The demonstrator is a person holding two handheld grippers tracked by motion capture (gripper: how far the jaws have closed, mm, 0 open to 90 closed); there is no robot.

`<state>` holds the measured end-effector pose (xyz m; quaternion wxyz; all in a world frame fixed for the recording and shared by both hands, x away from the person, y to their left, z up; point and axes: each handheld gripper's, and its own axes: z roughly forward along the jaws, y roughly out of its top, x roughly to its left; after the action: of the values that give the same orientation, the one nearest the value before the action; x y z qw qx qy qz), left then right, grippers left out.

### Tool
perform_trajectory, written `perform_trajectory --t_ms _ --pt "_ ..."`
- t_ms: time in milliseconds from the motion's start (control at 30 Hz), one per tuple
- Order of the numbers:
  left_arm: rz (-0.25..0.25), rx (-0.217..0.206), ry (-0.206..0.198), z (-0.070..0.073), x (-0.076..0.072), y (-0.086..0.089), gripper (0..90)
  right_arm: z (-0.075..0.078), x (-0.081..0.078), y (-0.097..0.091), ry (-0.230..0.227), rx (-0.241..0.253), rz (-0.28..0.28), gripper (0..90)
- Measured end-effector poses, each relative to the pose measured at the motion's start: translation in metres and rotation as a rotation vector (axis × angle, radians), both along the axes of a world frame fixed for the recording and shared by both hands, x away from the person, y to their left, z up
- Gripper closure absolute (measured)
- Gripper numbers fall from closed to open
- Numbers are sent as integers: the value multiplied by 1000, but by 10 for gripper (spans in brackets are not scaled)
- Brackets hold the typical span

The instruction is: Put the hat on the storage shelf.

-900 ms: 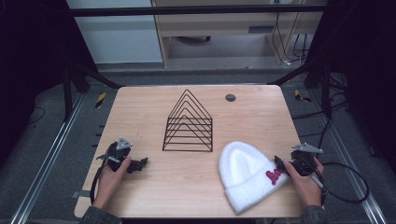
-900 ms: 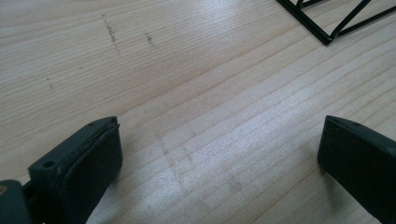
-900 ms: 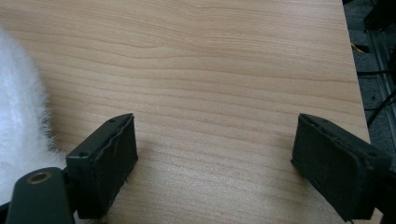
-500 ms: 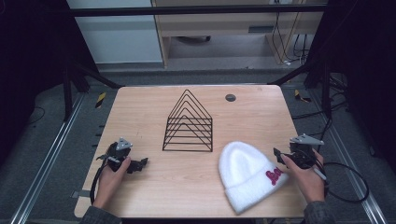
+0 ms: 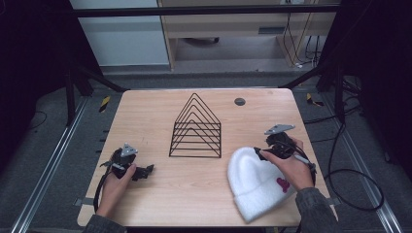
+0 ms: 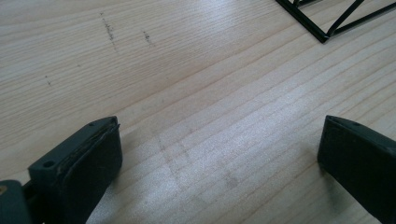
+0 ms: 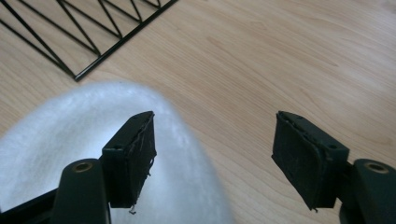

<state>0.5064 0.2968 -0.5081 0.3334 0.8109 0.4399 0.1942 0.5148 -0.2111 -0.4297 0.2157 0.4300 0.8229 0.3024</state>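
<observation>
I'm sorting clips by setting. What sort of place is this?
Likely a lab recording station: a light wooden table on a dark frame, loose cables on the grey floor, and staged props, a black wire rack and white knitted beanie.

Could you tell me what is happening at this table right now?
A person holds a gripper in each hand at a wooden table. The right gripper, jaws open, hovers at the crown of a white beanie without gripping it. The left gripper rests open over bare wood. A black wire rack stands mid-table.
</observation>
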Motion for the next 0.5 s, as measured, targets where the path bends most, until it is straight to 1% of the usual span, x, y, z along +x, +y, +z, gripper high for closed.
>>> perform_trajectory --t_ms 33,67,133,167,233,267,300,400,433,500 --pt "0 0 0 0 0 0 0 0 0 0 0 0 0 296" --pt "0 0 0 0 0 0 0 0 1 5 4 -5 17 315" --pt "0 1 0 0 0 0 0 -2 2 8 14 -6 23 337" --pt "1 -1 0 0 0 0 0 -3 4 8 23 -8 29 356" --pt "-1 1 0 0 0 0 0 -4 5 8 29 -5 32 362" --pt "-1 1 0 0 0 0 0 -6 8 9 51 -1 36 386" --pt "-1 1 0 0 0 0 0 -7 9 9 60 -1 36 391" --pt "-1 1 1 0 0 0 0 -8 12 9 70 -1 39 405" --pt "-1 1 0 0 0 0 0 -9 14 9 81 15 41 423" --pt "-1 1 0 0 0 0 0 -10 16 8 90 47 36 441"
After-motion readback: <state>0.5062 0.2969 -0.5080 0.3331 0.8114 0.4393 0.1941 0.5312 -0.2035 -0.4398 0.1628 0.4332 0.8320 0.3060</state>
